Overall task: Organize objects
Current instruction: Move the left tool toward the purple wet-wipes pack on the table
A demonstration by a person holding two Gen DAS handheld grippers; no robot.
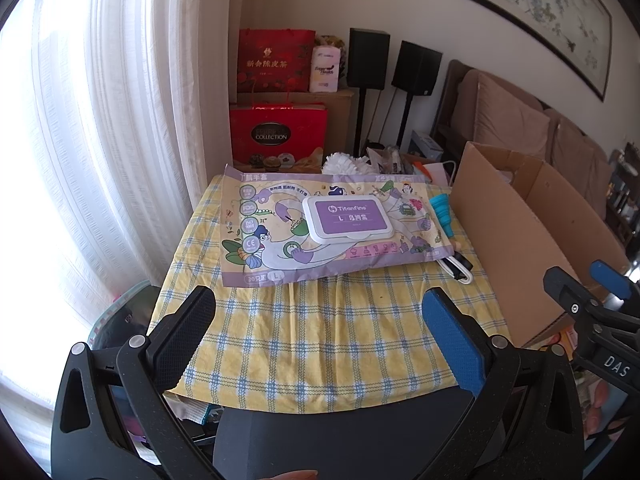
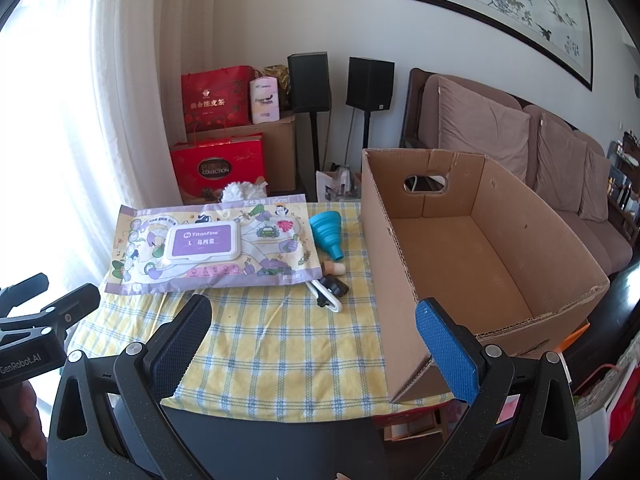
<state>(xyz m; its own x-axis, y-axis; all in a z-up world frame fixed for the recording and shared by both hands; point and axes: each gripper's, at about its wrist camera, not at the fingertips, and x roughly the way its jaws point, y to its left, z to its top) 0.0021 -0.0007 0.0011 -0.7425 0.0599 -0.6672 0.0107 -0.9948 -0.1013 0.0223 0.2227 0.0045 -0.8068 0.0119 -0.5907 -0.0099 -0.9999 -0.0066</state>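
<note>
A flat purple glove pack (image 1: 320, 228) (image 2: 208, 246) with a white flip lid lies at the far side of the yellow checked tablecloth (image 1: 320, 332) (image 2: 280, 344). A blue collapsible funnel (image 1: 442, 212) (image 2: 326, 232), a small cork-like piece (image 2: 333, 268) and a black-and-white cable (image 1: 458, 268) (image 2: 332, 290) lie to the right of the pack. An open cardboard box (image 1: 520, 232) (image 2: 480, 256) stands empty at the table's right. My left gripper (image 1: 320, 328) and right gripper (image 2: 314, 332) are both open and empty, above the near edge.
Red gift bags (image 2: 218, 132), cartons and two black speakers (image 2: 340, 80) stand behind the table. A white curtain (image 1: 100, 140) hangs at the left, a brown sofa (image 2: 540, 160) is at the right. A white fluffy duster (image 1: 344, 164) pokes up behind the pack.
</note>
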